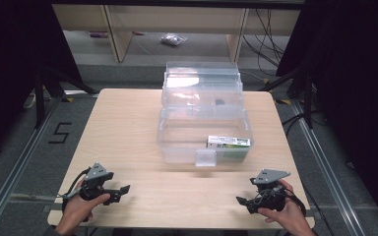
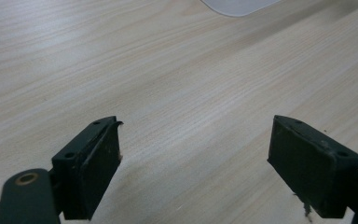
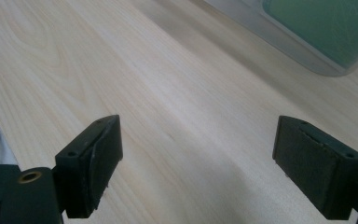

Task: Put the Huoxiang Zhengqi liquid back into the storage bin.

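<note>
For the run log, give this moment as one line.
left gripper: open, empty | right gripper: open, empty | clear box: mid-table, untouched

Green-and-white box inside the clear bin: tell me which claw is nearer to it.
Right. The right claw sits just below the green-and-white box, slightly to its right; the left claw lies far off to the box's left, across the table.

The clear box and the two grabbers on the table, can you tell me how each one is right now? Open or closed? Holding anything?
Clear box: lid up, open, a green and white packet lying inside near its front right corner.
Left gripper: open, holding nothing, low over the bare table.
Right gripper: open, holding nothing, low over the table near the box.
</note>
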Motion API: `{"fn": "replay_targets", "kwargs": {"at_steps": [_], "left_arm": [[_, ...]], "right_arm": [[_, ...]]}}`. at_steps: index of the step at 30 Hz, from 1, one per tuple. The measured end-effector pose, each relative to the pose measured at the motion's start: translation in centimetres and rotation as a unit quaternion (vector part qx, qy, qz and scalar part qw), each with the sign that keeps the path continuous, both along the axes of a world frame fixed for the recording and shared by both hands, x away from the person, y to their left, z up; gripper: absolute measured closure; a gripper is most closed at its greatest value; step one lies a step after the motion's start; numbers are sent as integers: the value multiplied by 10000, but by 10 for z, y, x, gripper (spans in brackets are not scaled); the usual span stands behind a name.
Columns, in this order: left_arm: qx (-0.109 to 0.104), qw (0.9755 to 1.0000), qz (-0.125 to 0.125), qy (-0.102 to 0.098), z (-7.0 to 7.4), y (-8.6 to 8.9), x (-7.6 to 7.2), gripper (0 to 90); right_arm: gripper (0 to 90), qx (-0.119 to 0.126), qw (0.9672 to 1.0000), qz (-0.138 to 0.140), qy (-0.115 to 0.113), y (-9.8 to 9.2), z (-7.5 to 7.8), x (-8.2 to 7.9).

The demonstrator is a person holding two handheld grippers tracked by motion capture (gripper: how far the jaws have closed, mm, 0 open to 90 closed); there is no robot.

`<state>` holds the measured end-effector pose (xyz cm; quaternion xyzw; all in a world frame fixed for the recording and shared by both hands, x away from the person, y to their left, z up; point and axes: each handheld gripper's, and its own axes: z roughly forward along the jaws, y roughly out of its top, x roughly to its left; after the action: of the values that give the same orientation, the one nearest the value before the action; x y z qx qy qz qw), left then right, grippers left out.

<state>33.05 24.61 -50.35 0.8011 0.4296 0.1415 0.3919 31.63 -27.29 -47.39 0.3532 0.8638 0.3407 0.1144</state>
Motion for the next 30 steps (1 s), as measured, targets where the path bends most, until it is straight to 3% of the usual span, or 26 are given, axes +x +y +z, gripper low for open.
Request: {"fn": "replay_targets", "kwargs": {"at_steps": [2, 4, 5, 6, 8, 9, 10, 11, 12, 13, 14, 15, 17, 18, 20, 24, 26, 29, 30], "left_arm": [[-208, 9997, 110, -55, -2, -3, 0, 160], [-111, 9999, 60, -35, -1, -2, 0, 160], [-172, 9998, 87, -39, -2, -3, 0, 160], [-15, 10000, 6, -14, -1, 0, 0, 160], [-20, 10000, -10, -14, -1, 0, 0, 160], [-22, 10000, -9, -15, -1, -1, 0, 160], [-21, 10000, -7, -15, -1, -1, 0, 160], [-23, 10000, 5, -21, -1, -1, 0, 160], [-16, 10000, 2, -15, 0, 0, 0, 160], [-24, 10000, 19, -51, -1, -1, 0, 160], [-18, 10000, 11, -44, -1, 0, 0, 160], [-19, 10000, 11, -46, -1, -1, 0, 160], [-15, 10000, 3, -43, -1, -1, 0, 160], [-10, 10000, -7, -17, -1, 0, 0, 160], [-16, 10000, -8, -28, 0, 0, 0, 160], [-3, 10000, -1, -23, -1, -1, 0, 160], [23, 10000, -12, 8, 0, -1, 0, 160], [-5, 10000, 0, -28, -1, 0, 0, 160], [-3, 10000, -6, -17, -1, 0, 0, 160]], "right_arm": [[168, 26, 10000, 43, -30, -3, -1, 0], [168, -14, 10000, 15, -13, -5, -2, -2], [168, 59, 10000, -5, -48, -6, -3, -2], [168, 2, 10000, -40, 47, -8, -2, -3], [167, -25, 10000, -27, -65, -12, -4, -3], [168, 151, 9997, -171, 12, -10, -7, -6], [168, 24, 10000, -59, -21, -14, -6, -4], [168, 115, 9998, -138, -21, -14, -8, -6], [168, 33, 10000, -63, -10, -16, -7, -5], [168, 128, 9997, -196, 6, -15, -8, -7], [168, 7, 9999, -92, -74, -17, -8, -6], [168, 80, 9997, -233, 31, -16, -8, -9], [168, 3, 9998, -145, -109, -20, -8, -7], [168, 131, 9996, -171, -154, -20, -10, -7], [168, 89, 9998, -167, -37, -24, -9, -7], [167, 64, 9997, -223, -122, -26, -10, -9], [168, 64, 9997, -256, -1, -25, -11, -10], [168, 38, 9998, -176, -70, -24, -12, -9], [168, 71, 9998, -211, 3, -23, -12, -9]]}}
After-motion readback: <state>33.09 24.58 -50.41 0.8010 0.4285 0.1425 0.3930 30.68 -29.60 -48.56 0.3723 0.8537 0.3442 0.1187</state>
